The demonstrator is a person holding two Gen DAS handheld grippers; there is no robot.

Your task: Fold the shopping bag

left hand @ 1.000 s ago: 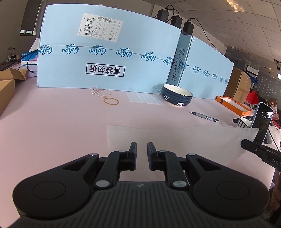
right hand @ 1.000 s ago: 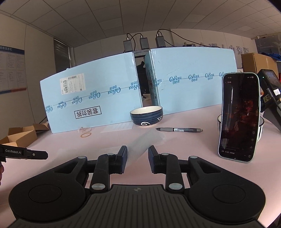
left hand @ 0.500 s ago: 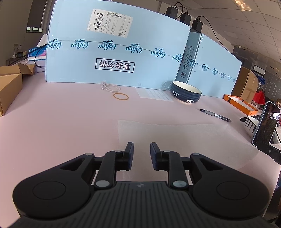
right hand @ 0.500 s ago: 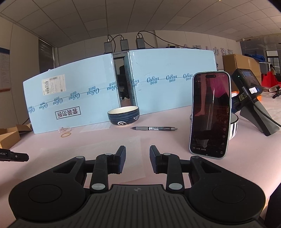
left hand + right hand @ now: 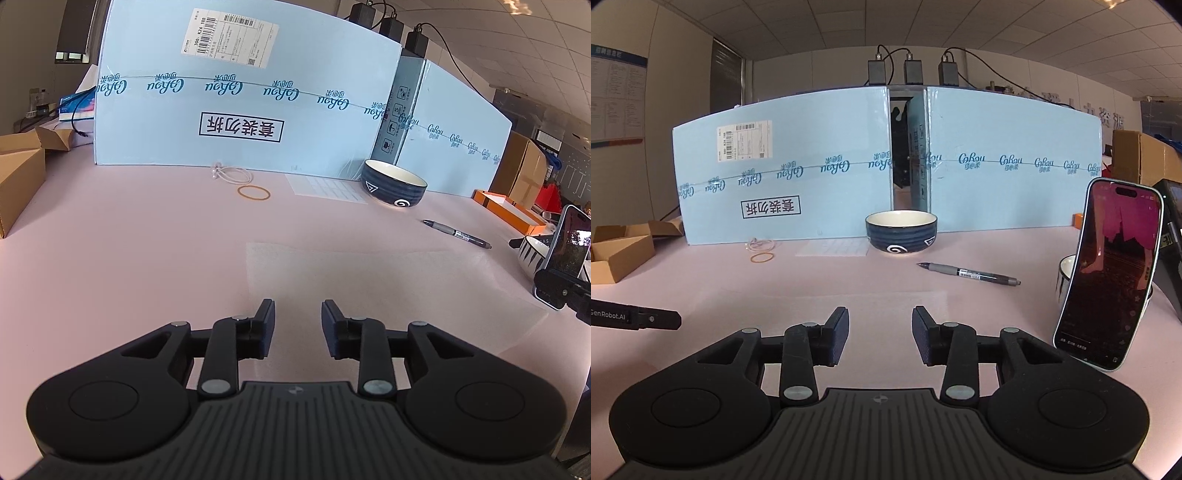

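Left wrist view: the left gripper (image 5: 297,314) has its fingers opening, a narrow gap with nothing in it; the thin translucent white shopping bag (image 5: 388,280) lies flat on the pale pink worktop (image 5: 129,258) just ahead.
Right wrist view: the right gripper (image 5: 880,326) has its fingers opening and bare; the bag's faint edge (image 5: 820,295) lies ahead, before the dark blue ceramic bowl (image 5: 901,232).
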